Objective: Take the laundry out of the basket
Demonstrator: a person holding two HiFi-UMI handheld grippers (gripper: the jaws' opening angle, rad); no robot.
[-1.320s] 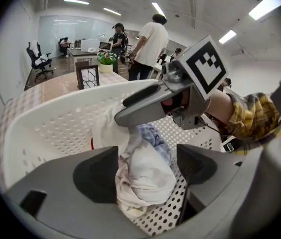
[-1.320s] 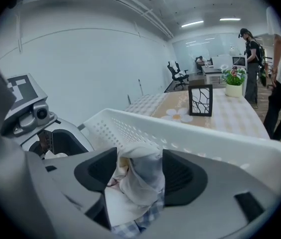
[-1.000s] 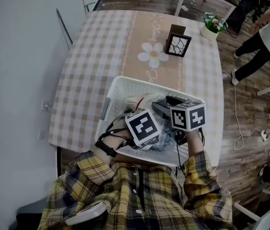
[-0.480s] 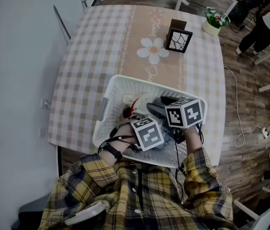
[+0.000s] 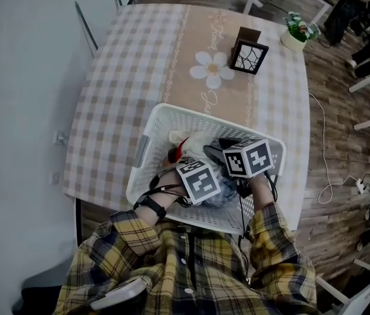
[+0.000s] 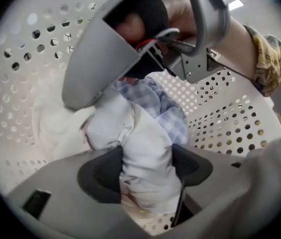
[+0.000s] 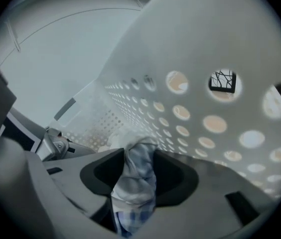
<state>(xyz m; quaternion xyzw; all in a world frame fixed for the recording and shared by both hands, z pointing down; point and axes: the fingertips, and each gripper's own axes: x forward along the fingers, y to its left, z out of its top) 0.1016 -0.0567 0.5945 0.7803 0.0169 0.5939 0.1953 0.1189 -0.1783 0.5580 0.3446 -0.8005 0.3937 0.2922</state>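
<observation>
A white perforated laundry basket (image 5: pixel 165 113) stands on the table's near edge, with crumpled laundry (image 5: pixel 195 143) inside. Both grippers reach down into it, and only their marker cubes show in the head view. In the left gripper view, my left gripper (image 6: pixel 145 171) is closing. Its dark pads touch both sides of a bunched white cloth (image 6: pixel 140 143), and a blue checked garment (image 6: pixel 158 101) lies behind. My right gripper (image 7: pixel 139 176) sits close to the basket wall (image 7: pixel 215 118). It is closing too, and a fold of the blue checked garment (image 7: pixel 136 180) is pinched between its pads.
The table wears a checked cloth with a flower runner (image 5: pixel 211 71). A small framed picture (image 5: pixel 248 56) and a potted plant (image 5: pixel 298 31) stand at the far right. A chair (image 5: pixel 86 25) is at the far left. A cable (image 5: pixel 326 169) runs on the wooden floor at the right.
Both marker cubes have shifted slightly inside the basket, the left one a little lower and the right one a little leftward. The basket has stayed where it was on the table.
</observation>
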